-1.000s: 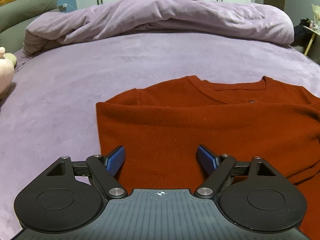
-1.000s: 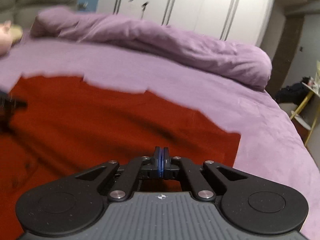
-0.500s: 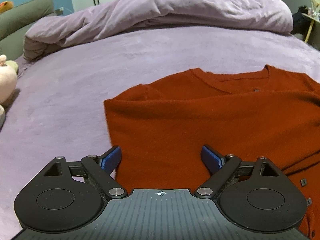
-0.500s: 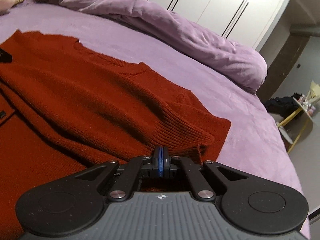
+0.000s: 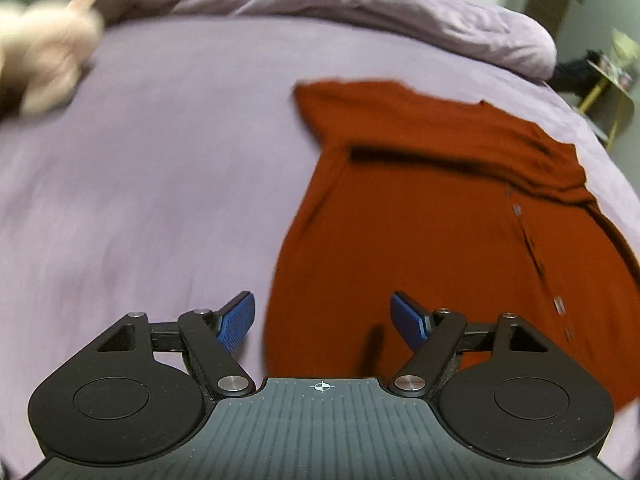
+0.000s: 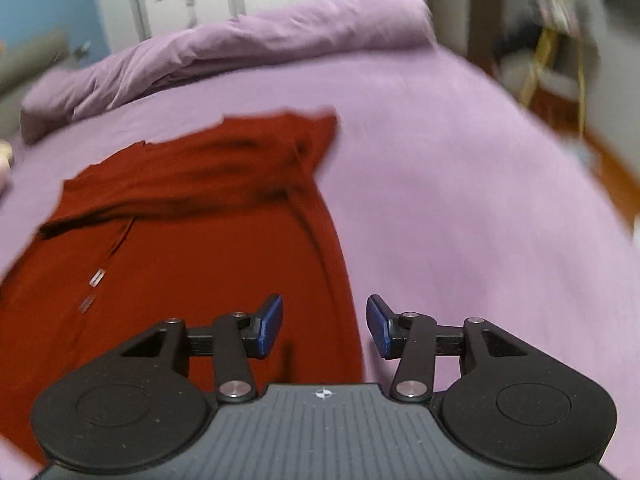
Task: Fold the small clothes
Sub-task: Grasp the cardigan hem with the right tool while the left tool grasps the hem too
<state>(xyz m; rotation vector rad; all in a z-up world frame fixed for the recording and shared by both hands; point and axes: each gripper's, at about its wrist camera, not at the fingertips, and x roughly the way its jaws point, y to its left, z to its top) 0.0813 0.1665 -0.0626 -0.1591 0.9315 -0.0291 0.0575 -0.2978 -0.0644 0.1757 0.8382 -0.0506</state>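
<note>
Both gripper jaws parted, empty, above one red cardigan (image 5: 440, 240).

The right gripper (image 6: 324, 326) hangs above the purple bed (image 6: 460, 208), its blue pads spread with nothing between them, the jaws having just been opening. Below it the rust-red cardigan's (image 6: 208, 248) right edge runs between the pads. A rumpled purple duvet (image 6: 240, 52) lies along the bed's far edge.
</note>
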